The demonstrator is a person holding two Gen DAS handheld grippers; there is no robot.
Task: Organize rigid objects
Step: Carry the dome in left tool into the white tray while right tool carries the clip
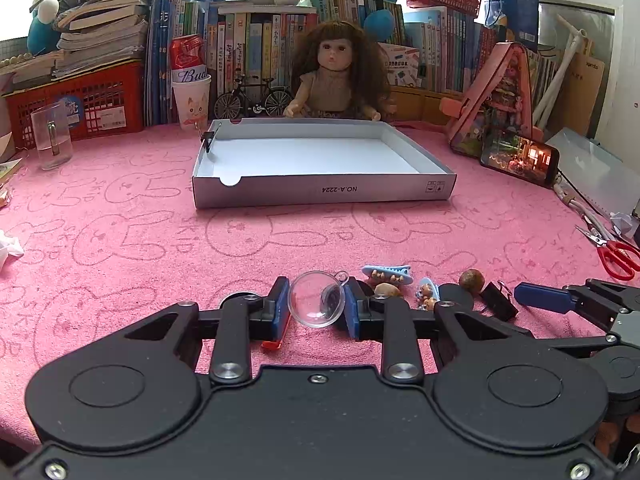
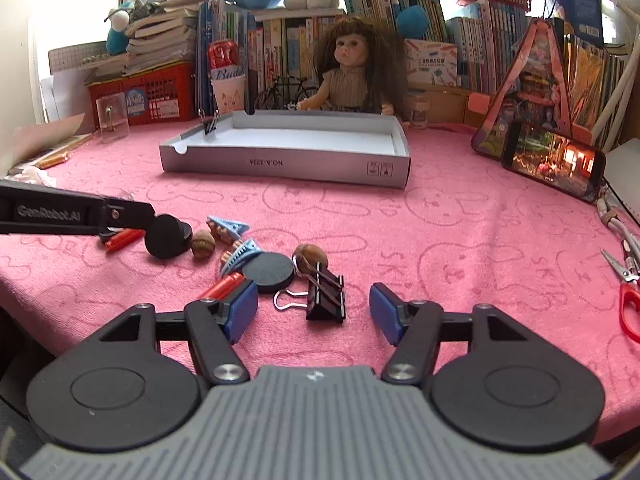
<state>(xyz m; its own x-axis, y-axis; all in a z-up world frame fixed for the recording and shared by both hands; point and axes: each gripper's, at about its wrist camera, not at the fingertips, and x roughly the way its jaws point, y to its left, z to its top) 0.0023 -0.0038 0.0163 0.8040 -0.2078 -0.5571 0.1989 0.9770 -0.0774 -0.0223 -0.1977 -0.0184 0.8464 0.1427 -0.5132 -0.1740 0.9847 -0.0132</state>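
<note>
Left tongs (image 1: 316, 306) are clamped on a clear plastic ball with a little loop (image 1: 317, 298), low over the pink bunny-print bench cloth (image 1: 120, 240). Right tongs (image 2: 314, 312) are spread open, with a black binder clip (image 2: 326, 300) lying between the blue pads, untouched. Just past it there's a clutter: flat black disc (image 2: 269, 272), red battery (image 2: 222, 285), brown nut (image 2: 310, 256), light blue hair clips (image 2: 226, 227). Further back sits the shallow white cardboard box (image 2: 280, 166), with another black clip on its left wall (image 2: 209, 124). A curly-haired doll (image 2: 352, 72) and books (image 2: 280, 40) are behind it.
</note>
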